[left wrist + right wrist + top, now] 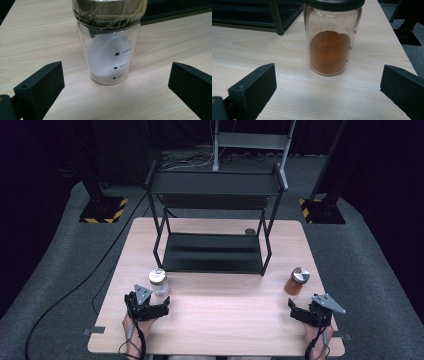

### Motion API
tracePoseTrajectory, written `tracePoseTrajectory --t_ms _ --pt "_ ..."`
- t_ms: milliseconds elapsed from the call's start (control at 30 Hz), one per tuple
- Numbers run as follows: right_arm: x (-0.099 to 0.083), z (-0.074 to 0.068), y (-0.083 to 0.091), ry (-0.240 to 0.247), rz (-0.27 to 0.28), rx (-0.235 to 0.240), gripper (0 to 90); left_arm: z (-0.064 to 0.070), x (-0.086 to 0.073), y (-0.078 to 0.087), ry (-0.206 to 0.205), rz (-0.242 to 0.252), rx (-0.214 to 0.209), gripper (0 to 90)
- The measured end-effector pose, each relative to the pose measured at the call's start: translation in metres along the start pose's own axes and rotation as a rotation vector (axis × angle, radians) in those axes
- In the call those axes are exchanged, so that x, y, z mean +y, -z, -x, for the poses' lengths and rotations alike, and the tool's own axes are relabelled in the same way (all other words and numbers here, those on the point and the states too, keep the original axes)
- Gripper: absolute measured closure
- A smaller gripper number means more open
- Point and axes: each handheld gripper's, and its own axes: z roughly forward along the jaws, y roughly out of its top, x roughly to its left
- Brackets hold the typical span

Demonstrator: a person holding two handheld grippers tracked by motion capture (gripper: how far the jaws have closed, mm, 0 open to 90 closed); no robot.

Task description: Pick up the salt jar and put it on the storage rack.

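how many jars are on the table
2. The jar of white powder stands near the table's left, just ahead of the left gripper. The jar of orange-brown powder stands near the right edge, ahead of the right gripper.

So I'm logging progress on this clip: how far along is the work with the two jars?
Nothing looks done yet: the black shelf rack holds no jars. In hand: the left gripper is open, lined up on the jar of white powder, and the right gripper is open before the jar of orange powder; both jars stand on the table, untouched. Left: closing on each, lifting, probably shelving.
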Motion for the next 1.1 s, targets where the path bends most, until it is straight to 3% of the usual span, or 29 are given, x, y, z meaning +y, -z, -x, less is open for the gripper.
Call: tracePoseTrajectory --t_ms 633,1100 --pt "0.005 0.002 -0.004 0.019 -0.027 0.034 0.0 0.0 0.014 -0.009 -0.023 -0.023 -0.009 0.0" --pt "0.006 0.005 -0.005 0.018 -0.031 0.049 0.0 -0.007 0.033 -0.03 -0.033 -0.056 -0.024 0.0"
